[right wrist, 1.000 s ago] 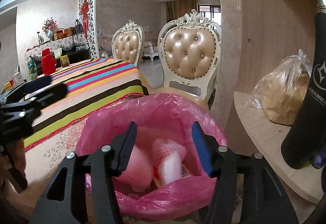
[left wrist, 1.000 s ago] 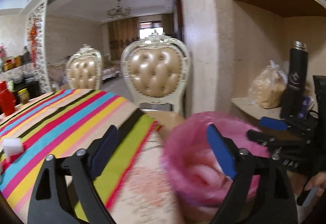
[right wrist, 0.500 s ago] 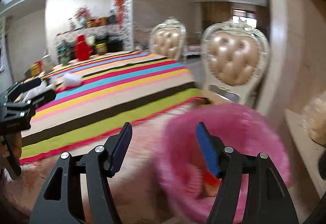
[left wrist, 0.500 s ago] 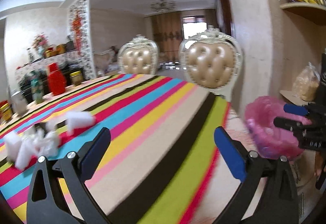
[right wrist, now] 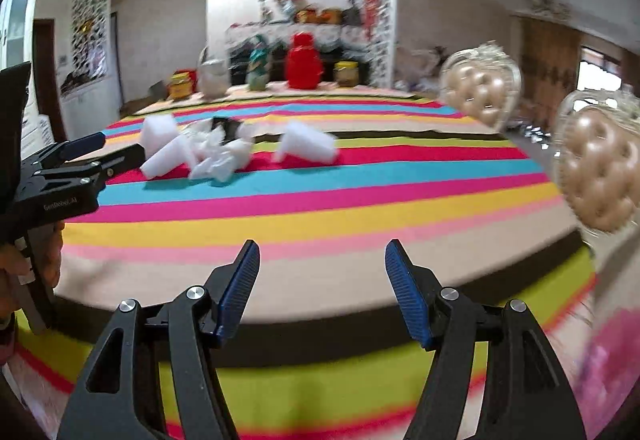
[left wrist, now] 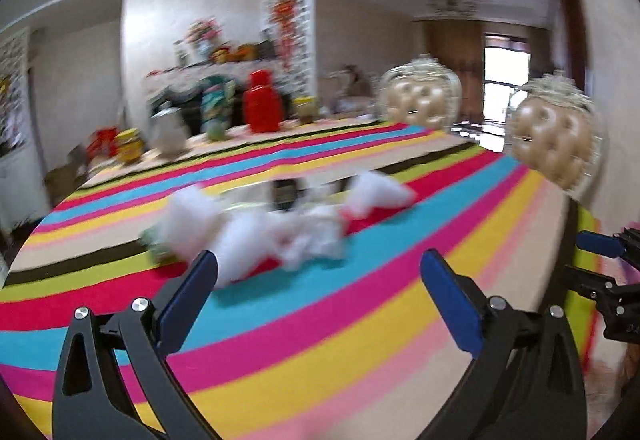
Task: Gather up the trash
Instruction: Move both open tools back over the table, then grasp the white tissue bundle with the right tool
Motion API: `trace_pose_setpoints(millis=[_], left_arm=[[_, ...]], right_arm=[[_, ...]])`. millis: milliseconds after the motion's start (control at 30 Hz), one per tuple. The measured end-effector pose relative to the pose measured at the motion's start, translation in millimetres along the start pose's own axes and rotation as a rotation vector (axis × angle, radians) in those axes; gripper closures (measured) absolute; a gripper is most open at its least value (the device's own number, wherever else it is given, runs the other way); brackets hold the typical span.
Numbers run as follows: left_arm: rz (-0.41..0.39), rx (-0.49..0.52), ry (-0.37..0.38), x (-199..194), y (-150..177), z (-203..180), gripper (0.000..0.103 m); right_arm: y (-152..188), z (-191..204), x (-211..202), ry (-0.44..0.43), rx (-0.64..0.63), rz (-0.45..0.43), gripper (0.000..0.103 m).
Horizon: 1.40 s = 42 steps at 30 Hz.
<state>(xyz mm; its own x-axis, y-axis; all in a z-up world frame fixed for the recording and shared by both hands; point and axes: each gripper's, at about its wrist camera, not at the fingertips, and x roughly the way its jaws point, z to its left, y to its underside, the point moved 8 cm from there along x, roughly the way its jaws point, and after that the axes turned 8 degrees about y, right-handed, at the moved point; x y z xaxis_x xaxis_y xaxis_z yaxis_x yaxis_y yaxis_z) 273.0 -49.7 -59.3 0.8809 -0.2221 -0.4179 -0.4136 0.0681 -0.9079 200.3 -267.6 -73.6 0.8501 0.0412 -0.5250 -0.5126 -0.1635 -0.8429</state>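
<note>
A pile of white foam and tissue trash (left wrist: 256, 228) lies on the striped tablecloth (left wrist: 360, 320), just beyond my left gripper (left wrist: 320, 280), which is open and empty. The pile also shows in the right wrist view (right wrist: 200, 152), with a separate white foam piece (right wrist: 308, 146) to its right. My right gripper (right wrist: 322, 268) is open and empty over the near table edge. The pink trash bag (right wrist: 608, 364) is blurred at the lower right. The left gripper appears in the right wrist view (right wrist: 100, 152) beside the pile.
A red jug (right wrist: 303, 62), jars (right wrist: 346, 74) and bottles (right wrist: 258, 68) stand along the table's far edge. Two padded chairs (right wrist: 480, 92) stand at the right side. A small dark object (left wrist: 285, 194) lies among the trash.
Both grippers have swung left from the pink trash bag to the table. The left gripper has come close to the white trash pile. Both stayed open.
</note>
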Motion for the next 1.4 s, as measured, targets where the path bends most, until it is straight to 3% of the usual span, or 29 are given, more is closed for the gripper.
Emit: trace_pose_setpoints(millis=[267, 433, 533, 667, 933, 967, 1033, 1133, 1200, 1400], left_arm=[[0.059, -0.140, -0.158, 25, -6, 99, 0.005], [0.002, -0.247, -0.226, 23, -6, 125, 0.005], [0.056, -0.301, -0.171, 30, 5, 131, 0.005], [0.053, -0.340, -0.136, 30, 5, 135, 0.005], [0.071, -0.300, -0.143, 34, 8, 128, 0.005], [0.072, -0.296, -0.143, 34, 7, 127, 0.005], [0.078, -0.291, -0.141, 36, 8, 125, 0.005], [0.083, -0.281, -0.141, 36, 8, 122, 0.005], [0.085, -0.275, -0.141, 36, 8, 120, 0.005], [0.109, -0.243, -0.110, 40, 9, 108, 0.005]], right_arm=[[-46, 64, 77, -0.143, -0.015, 0.085, 0.040], [-59, 89, 124, -0.177, -0.011, 0.149, 0.040], [-65, 101, 150, -0.190, -0.009, 0.180, 0.040], [-75, 120, 180, -0.213, 0.007, 0.224, 0.040], [-93, 149, 225, -0.240, 0.042, 0.286, 0.040], [-91, 149, 228, -0.240, 0.047, 0.300, 0.040], [-87, 149, 233, -0.246, 0.056, 0.333, 0.059], [-92, 143, 221, -0.216, 0.039, 0.274, 0.067], [-91, 138, 209, -0.187, 0.008, 0.235, 0.068], [-68, 115, 158, -0.237, 0.039, 0.234, 0.068]])
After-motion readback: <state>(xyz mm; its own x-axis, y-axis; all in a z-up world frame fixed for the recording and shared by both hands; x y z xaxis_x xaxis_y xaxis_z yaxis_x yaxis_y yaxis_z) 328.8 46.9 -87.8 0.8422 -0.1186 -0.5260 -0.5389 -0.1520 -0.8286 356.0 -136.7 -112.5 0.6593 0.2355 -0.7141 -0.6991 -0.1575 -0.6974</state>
